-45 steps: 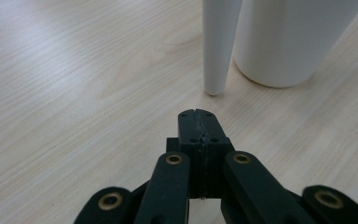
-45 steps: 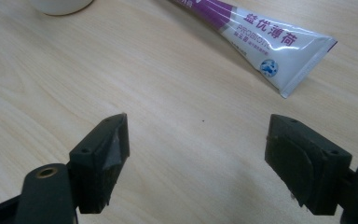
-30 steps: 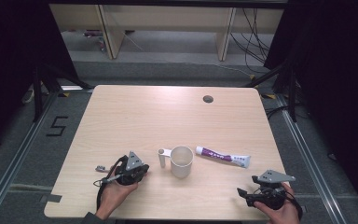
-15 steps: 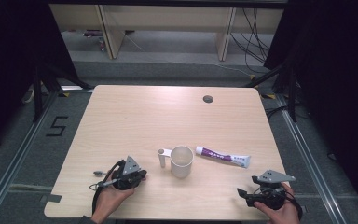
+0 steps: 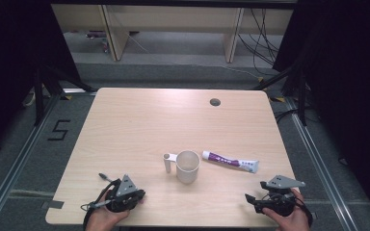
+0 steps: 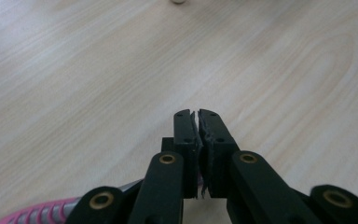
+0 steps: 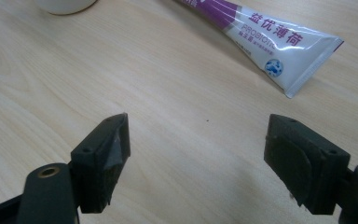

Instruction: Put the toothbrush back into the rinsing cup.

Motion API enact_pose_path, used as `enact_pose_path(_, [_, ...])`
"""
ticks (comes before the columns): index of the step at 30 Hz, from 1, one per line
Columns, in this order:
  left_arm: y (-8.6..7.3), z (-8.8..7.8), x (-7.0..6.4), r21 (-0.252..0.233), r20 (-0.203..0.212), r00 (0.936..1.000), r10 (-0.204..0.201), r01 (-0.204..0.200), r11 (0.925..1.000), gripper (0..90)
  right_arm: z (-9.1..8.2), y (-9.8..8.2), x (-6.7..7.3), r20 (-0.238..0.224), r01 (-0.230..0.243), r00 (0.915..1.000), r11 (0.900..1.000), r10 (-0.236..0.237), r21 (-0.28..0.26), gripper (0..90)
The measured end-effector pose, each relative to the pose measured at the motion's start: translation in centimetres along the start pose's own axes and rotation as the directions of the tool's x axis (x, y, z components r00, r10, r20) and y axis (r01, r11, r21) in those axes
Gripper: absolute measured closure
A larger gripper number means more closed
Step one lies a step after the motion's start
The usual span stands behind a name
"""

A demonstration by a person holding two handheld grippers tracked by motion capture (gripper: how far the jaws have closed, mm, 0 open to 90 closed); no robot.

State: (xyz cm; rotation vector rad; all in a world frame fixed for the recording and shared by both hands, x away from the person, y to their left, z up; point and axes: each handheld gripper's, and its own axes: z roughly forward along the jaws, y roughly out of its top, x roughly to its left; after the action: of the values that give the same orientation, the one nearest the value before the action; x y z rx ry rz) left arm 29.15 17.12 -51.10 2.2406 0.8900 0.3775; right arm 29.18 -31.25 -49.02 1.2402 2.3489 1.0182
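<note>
Pale wood-grain table (image 5: 139,125): right gripper (image 7: 198,140) spread, empty; careless approach may roll purple-white toothpaste tube (image 7: 261,39) against white cylindrical mug (image 5: 188,166).

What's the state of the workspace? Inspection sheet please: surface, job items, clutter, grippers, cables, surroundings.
Surface: light wood table, round grommet hole near the far edge.
Job items: white mug upright at centre, handle toward the left gripper's side; toothpaste tube lying flat beside it, apart from it.
Clutter: nothing seen.
Grippers: left gripper jaws closed, nothing between them; right gripper jaws wide open over bare wood, tube beyond them.
Cables: a lead trails from the left gripper; loose cables on the floor behind the table.
Surroundings: grey floor, "5" marking, wooden shelving behind.
</note>
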Motion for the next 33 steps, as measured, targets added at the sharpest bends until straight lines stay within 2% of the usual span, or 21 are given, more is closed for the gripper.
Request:
enact_pose_path(2, [-0.2, -0.2, -0.1, -0.003, 0.005, 0.9999, -0.009, 0.009, 1.0000, 85.5, -0.1, 0.0, 0.0, 0.013, 0.002, 0.9999, 1.000, -0.002, -0.002, 23.3])
enact_pose_path(5, [-0.8, -1.2, -0.3, 0.011, 0.007, 1.0000, 0.002, -0.002, 0.9999, 85.2, 0.0, 0.0, 0.0, 0.002, -0.003, 1.0000, 1.000, 0.003, -0.002, 23.3])
enact_pose_path(7, [-1.0, -1.4, -0.4, 0.008, 0.005, 1.0000, 0.000, 0.000, 1.0000, 85.2, 0.0, 0.0, 0.0, 0.007, -0.005, 1.0000, 1.000, 0.005, 0.001, 23.2])
enact_pose_path(11, [-1.6, -2.0, -0.5, 0.030, 0.000, 0.9999, 0.010, -0.010, 0.9995, 84.9, 0.0, 0.0, 0.2, -0.002, -0.017, 0.9998, 1.000, 0.017, 0.005, 23.2])
enact_pose_path(13, [-1.9, -2.3, -0.6, 0.036, 0.007, 0.9999, 0.008, -0.009, 0.9993, 84.5, 0.0, 0.0, 0.0, 0.007, 0.004, 1.0000, 1.000, -0.004, 0.000, 23.3])
enact_pose_path(14, [-1.9, -2.3, -0.6, 0.036, 0.007, 0.9999, 0.008, -0.009, 0.9993, 84.5, 0.0, 0.0, 0.0, 0.007, 0.004, 1.0000, 1.000, -0.004, 0.000, 23.3])
enact_pose_path(15, [-2.0, -2.4, -0.5, 0.043, 0.003, 0.9998, 0.020, -0.020, 0.9989, 84.5, -0.1, 0.0, 0.2, 0.004, -0.016, 0.9999, 1.000, 0.016, 0.005, 23.3])
enact_pose_path(16, [-2.1, -2.5, -0.5, 0.044, 0.000, 0.9999, 0.013, -0.013, 0.9990, 84.5, -0.1, 0.0, 0.0, 0.014, 0.004, 0.9999, 1.000, -0.004, 0.001, 23.3])
enact_pose_path(20, [-2.4, -3.2, -0.5, 0.057, -0.002, 0.9998, 0.018, -0.018, 0.9982, 84.0, 0.1, 0.0, 0.2, -0.004, -0.016, 0.9999, 1.000, 0.016, 0.000, 23.3])
enact_pose_path(22, [-2.4, -3.5, -0.4, 0.062, -0.016, 0.9998, 0.013, -0.012, 0.9980, 83.8, 0.0, 0.0, 0.0, 0.004, 0.000, 1.0000, 1.000, 0.000, 0.004, 23.3])
enact_pose_path(24, [-2.5, -3.7, -0.3, 0.066, -0.012, 0.9999, 0.011, -0.010, 0.9978, 83.6, 0.0, 0.0, 0.0, 0.004, -0.001, 1.0000, 1.000, 0.001, 0.005, 23.3])
enact_pose_path(25, [-2.4, -4.0, -0.2, 0.063, -0.029, 0.9996, 0.000, 0.002, 0.9980, 81.1, 0.1, 0.0, 0.1, -0.003, -0.001, 1.0000, 1.000, 0.001, -0.011, 23.3])
enact_pose_path(27, [-2.1, -4.5, 0.1, 0.068, -0.036, 0.9993, -0.014, 0.016, 0.9975, 75.0, 0.0, 0.0, 0.1, 0.005, -0.012, 0.9999, 1.000, 0.012, 0.003, 23.2])
enact_pose_path(28, [-2.1, -4.5, 0.1, 0.068, -0.036, 0.9993, -0.014, 0.016, 0.9975, 70.9, 0.0, 0.0, 0.0, 0.005, 0.000, 1.0000, 1.000, 0.000, 0.004, 23.3])
enact_pose_path(29, [-1.9, -4.9, 0.5, 0.077, -0.055, 0.9963, -0.065, 0.070, 0.9946, 64.0, 0.1, 0.0, 0.0, 0.012, 0.009, 0.9999, 1.000, -0.009, -0.008, 23.2])
enact_pose_path(30, [-1.8, -5.0, 0.7, 0.070, -0.072, 0.9933, -0.090, 0.095, 0.9929, 59.2, 0.1, 0.0, 0.0, 0.014, 0.011, 0.9998, 1.000, -0.011, 0.001, 23.3])
enact_pose_path(31, [-1.8, -5.0, 0.7, 0.070, -0.072, 0.9933, -0.090, 0.095, 0.9929, 55.8, 0.1, 0.0, 0.0, 0.013, 0.011, 0.9998, 1.000, -0.011, 0.003, 23.3])
enact_pose_path(32, [-1.8, -5.2, 1.0, 0.070, -0.086, 0.9892, -0.119, 0.125, 0.9897, 55.8, 0.1, 0.0, 0.0, 0.013, 0.011, 0.9998, 1.000, -0.011, 0.003, 23.3])
enact_pose_path(33, [-1.8, -5.6, 1.7, 0.076, -0.103, 0.9782, -0.181, 0.189, 0.9790, 49.3, 0.1, 0.0, 0.0, 0.016, 0.007, 0.9998, 1.000, -0.007, 0.007, 23.3])
